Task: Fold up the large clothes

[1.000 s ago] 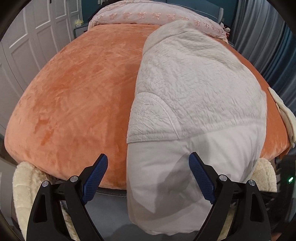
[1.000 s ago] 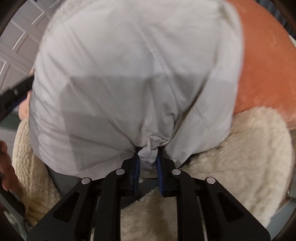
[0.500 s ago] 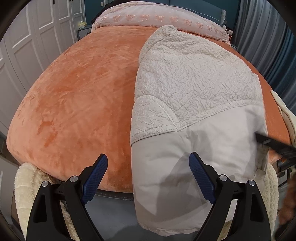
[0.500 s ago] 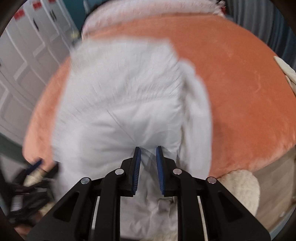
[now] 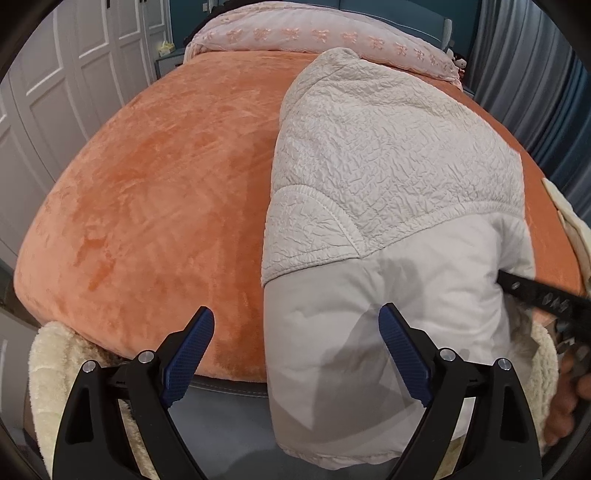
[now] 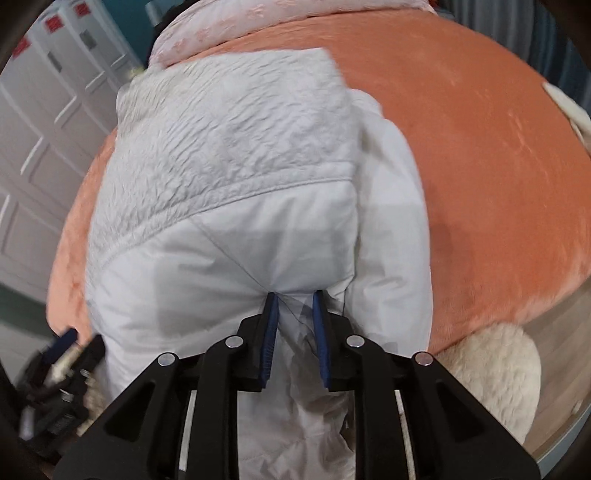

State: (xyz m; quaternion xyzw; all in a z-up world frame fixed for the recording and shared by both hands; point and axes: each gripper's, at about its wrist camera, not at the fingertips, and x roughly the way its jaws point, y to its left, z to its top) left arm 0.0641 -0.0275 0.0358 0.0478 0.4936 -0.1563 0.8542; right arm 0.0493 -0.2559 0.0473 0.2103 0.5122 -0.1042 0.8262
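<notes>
A pale grey-white jacket (image 5: 391, 177) lies lengthwise on the orange bed cover (image 5: 155, 192), folded narrow. Its crinkled upper part points to the pillows and its smooth lower part (image 5: 369, 332) hangs over the bed's foot edge. My left gripper (image 5: 295, 312) is open in front of that edge; its right finger overlaps the hanging part and nothing is between the fingers. My right gripper (image 6: 295, 299) is shut on the jacket's smooth lower fabric (image 6: 229, 266), with creases running into the pads. Its black finger (image 5: 535, 295) shows at the jacket's right side in the left wrist view.
A pink quilt (image 5: 317, 33) lies across the head of the bed. White wardrobe doors (image 5: 55, 92) stand on the left, dark curtains (image 5: 535, 74) on the right. Cream fleece (image 5: 48, 369) lies below the foot edge, and a cream cloth (image 5: 569, 218) at the bed's right edge.
My right gripper has risen with the jacket fabric, from low under the hanging hem to the level of the bed, and now shows in the left wrist view. The left gripper stays open, hardly moved.
</notes>
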